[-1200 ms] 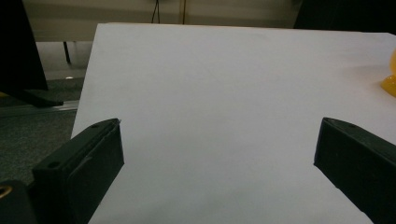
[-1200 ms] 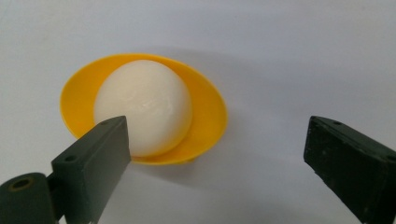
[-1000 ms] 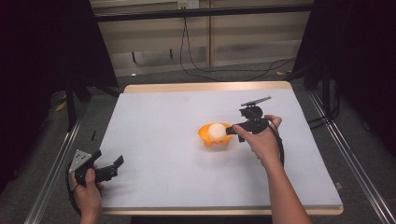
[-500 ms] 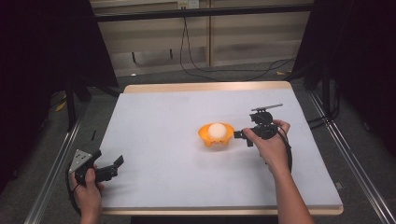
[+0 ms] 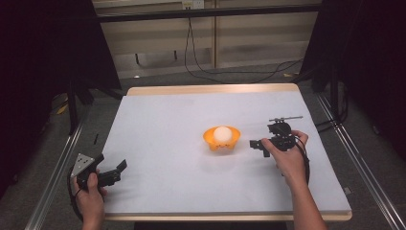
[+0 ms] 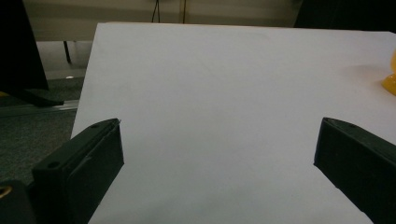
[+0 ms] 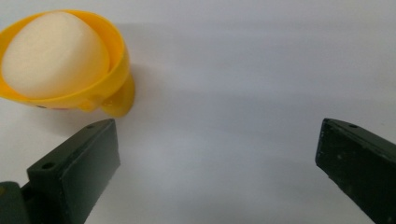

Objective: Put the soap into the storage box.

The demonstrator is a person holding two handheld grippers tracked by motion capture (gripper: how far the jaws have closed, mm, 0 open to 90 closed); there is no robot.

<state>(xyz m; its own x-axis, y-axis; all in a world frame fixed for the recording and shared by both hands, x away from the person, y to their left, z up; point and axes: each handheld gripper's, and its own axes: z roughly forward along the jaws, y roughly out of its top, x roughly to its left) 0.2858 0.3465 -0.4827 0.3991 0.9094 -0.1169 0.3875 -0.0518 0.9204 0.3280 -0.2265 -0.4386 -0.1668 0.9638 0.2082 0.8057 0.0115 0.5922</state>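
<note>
The orange bowl is cut by the edge at 3 o'clock; the white ball hides its inside.

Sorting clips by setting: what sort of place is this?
Probably a lab or data-recording bench, not a home. A white-topped table holds just an orange bowl with a white ball, dark curtains hang at both sides, and loose cables trail across the floor behind.

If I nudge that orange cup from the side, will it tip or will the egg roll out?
The cup stands on small feet beneath a wide bowl, so a push near the rim would probably tip it. The egg is round, rises above the rim and likely sits loose, so it could roll out. Both look light.
</note>
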